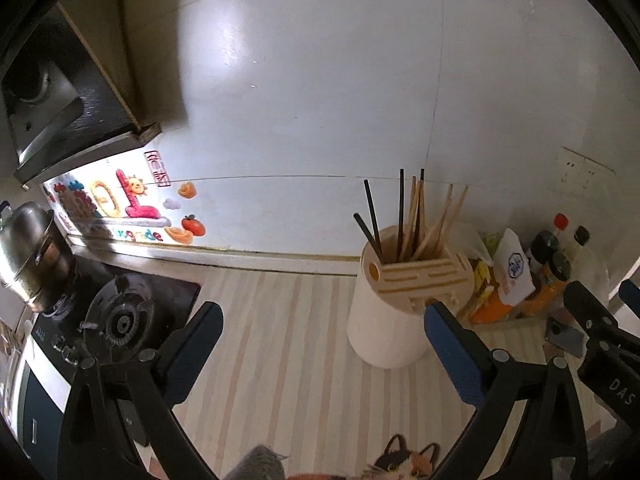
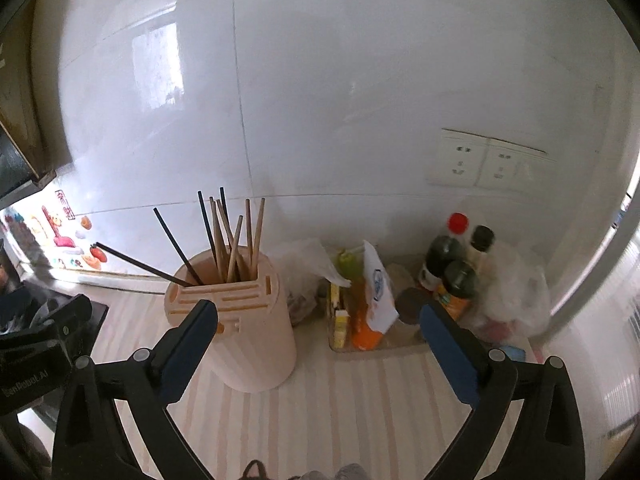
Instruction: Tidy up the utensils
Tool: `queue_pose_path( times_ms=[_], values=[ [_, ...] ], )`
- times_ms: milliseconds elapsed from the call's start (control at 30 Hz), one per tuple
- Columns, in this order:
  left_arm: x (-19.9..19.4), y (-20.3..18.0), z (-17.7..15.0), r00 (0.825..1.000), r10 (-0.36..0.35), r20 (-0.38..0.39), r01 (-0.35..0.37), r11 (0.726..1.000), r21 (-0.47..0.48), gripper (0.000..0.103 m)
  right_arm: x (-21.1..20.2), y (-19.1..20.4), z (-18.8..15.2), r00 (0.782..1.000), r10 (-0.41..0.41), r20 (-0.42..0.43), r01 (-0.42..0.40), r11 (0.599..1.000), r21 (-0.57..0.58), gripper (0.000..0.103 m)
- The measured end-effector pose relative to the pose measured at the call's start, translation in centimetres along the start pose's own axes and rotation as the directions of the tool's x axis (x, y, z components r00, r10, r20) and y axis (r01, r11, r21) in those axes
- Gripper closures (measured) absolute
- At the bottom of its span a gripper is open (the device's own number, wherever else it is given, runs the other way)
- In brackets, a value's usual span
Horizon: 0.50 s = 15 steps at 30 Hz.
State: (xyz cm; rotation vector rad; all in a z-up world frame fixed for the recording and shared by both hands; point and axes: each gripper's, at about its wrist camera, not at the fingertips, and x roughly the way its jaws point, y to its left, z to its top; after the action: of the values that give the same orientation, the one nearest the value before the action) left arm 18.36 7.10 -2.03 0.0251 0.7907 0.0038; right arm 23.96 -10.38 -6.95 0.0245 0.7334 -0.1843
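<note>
On the striped pale wood-look table [image 2: 352, 400], a cream cylindrical plastic utensil holder [image 2: 256, 340] with a slotted top stands upright, at about ten o'clock of centre in the right wrist view and two o'clock in the left. Wooden and black chopsticks [image 2: 230, 240] stand in its rear compartment, fanning up toward twelve o'clock. Left tongs [image 1: 324, 312] and right tongs [image 2: 318, 314] are both spread wide, pinching nothing.
</note>
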Motion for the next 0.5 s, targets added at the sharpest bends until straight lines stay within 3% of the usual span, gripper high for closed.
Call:
queue_pose_path(
  times_ms=[300,500],
  values=[
    [-8.9,0.0,-3.1,0.996,-0.019,0.09,0.019,1.0,0.01,0.0,-9.5,-1.4,-2.7,0.994,-0.049,0.094,0.046,0.998,0.03,0.0],
    [-14.6,0.1,-5.6,0.992,-0.017,0.126,0.018,1.0,-0.005,0.0,-16.0,-2.4,-4.6,0.991,-0.026,0.13,0.022,0.999,0.025,0.0]
  ],
)
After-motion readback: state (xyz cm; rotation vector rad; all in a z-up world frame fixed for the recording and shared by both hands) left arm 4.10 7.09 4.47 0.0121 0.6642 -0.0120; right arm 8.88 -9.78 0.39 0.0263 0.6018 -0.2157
